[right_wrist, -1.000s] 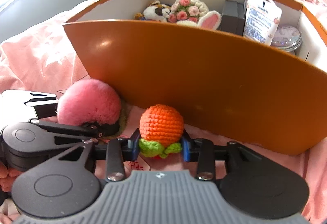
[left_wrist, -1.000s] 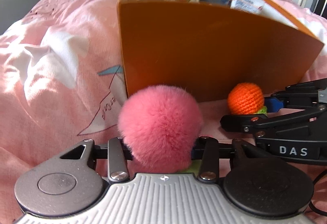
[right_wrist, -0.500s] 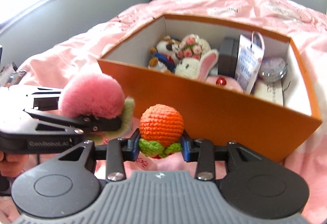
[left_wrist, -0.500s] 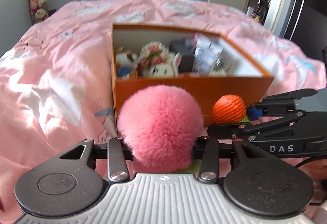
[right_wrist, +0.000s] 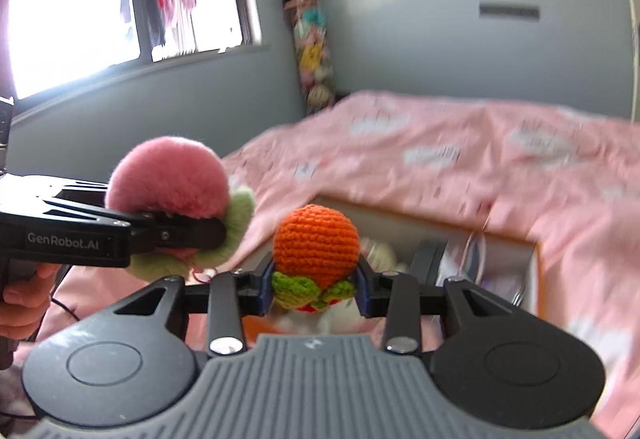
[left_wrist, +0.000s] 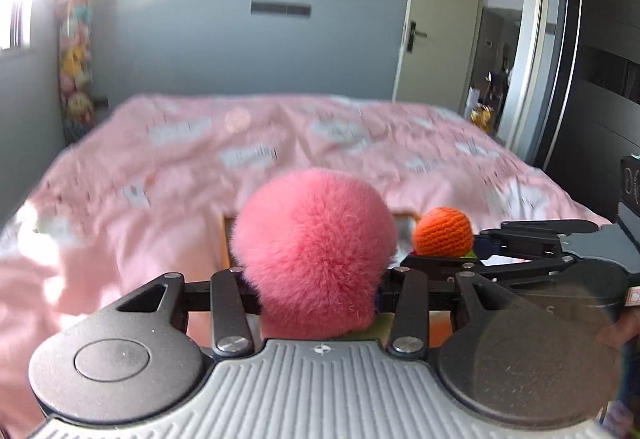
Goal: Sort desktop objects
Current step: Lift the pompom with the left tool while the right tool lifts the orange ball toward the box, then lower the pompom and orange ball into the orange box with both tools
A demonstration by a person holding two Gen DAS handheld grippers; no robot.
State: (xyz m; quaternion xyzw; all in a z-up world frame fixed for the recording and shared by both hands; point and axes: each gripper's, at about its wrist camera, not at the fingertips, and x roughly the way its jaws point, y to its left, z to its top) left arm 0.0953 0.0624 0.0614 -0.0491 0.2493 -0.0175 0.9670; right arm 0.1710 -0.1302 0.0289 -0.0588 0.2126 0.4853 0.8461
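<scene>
Pompom [left_wrist: 316,251] gripped in left claw [left_wrist: 318,293] | orange ball [right_wrist: 315,247] clamped in right claw [right_wrist: 316,289] | keep both grips firm, centre over box [right_wrist: 534,267] before letting go

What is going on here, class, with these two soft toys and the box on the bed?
A person holds a gripper in each hand. The left tool is shut on a fluffy pink pompom, and the right tool is shut on an orange crocheted ball with green leaves. Both toys are in the air above the pink bedspread, over the near edge of the open orange box, which already holds other items.
</scene>
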